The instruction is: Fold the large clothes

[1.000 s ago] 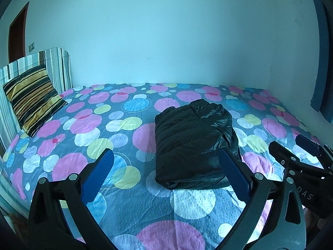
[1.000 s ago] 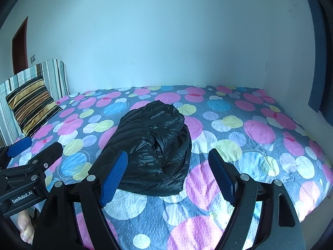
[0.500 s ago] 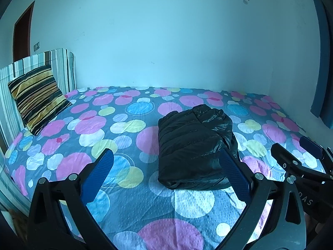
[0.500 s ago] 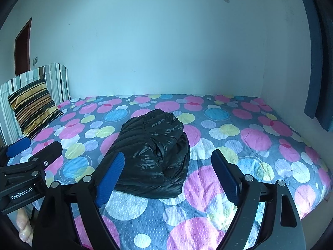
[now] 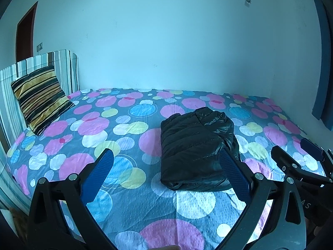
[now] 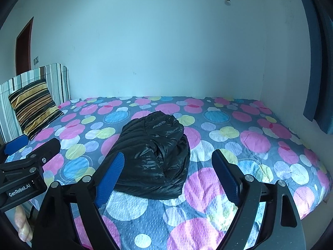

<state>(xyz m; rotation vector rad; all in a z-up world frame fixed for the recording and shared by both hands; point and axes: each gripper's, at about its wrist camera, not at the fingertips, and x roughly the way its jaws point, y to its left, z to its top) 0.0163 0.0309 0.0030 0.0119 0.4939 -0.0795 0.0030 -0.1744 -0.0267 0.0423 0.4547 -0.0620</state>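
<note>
1. The bed [image 5: 129, 208] fills the lower half of both views, covered by a grey sheet printed with pink, blue, yellow and white circles; it sits against a pale wall [image 5: 166, 41] at the far side.
2. A striped headboard [image 5: 66, 66] stands at the left end of the bed, with a dark doorway [image 5: 25, 35] behind it.
3. The black puffer jacket [image 5: 195, 150] lies folded into a compact rectangle on the sheet, near the bed's middle and toward the near edge; in the right wrist view it [image 6: 154, 156] shows a rounded, glossy top fold.
4. A pillow [image 5: 41, 98] with gold and black stripes leans against the headboard, well apart from the jacket.
5. The left gripper [image 5: 166, 173] hovers above the near edge of the bed, its blue-padded fingers [image 5: 97, 177] spread wide and holding nothing.
6. The right gripper [image 6: 168, 173] hangs beside it, fingers [image 6: 226, 177] likewise wide apart and empty, with the jacket seen between and beyond them.
</note>
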